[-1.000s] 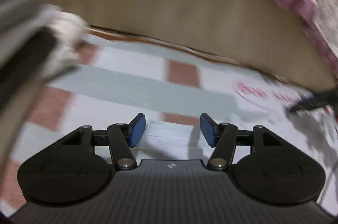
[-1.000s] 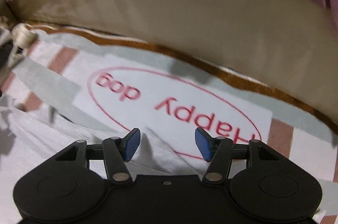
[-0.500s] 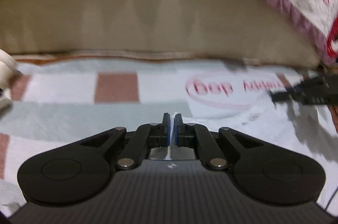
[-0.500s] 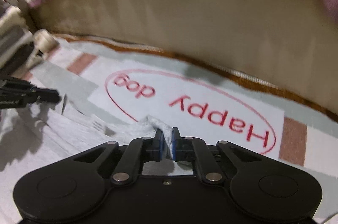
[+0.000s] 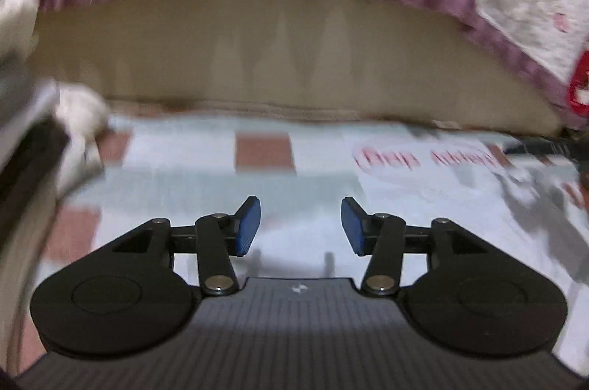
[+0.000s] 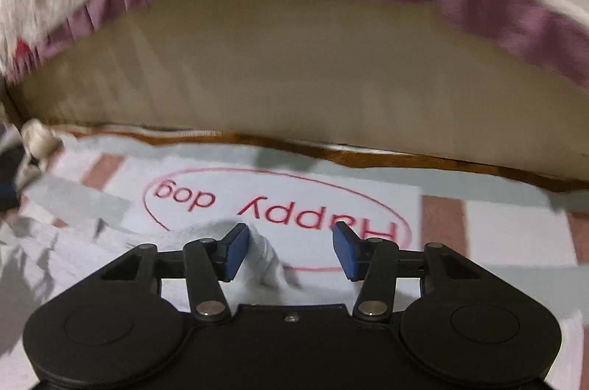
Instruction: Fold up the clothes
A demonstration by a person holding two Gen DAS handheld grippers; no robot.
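Entry: pale garment (image 6: 265, 254), both grippers released.

Left gripper (image 5: 300, 228) and right gripper (image 6: 291, 252) had jaws just opening, nothing clamped. The garment lay bunched just below the "Happy dog" print (image 6: 276, 206) on the checked sheet (image 5: 184, 169), its ridge beside the right gripper's left pad. Judged light, soft and limp, prone to sagging; best pinched at hem or corner.

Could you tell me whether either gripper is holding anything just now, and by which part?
Nothing is held: the left gripper and right gripper have just opened, a bunched white cloth lying loose between the right's pads.
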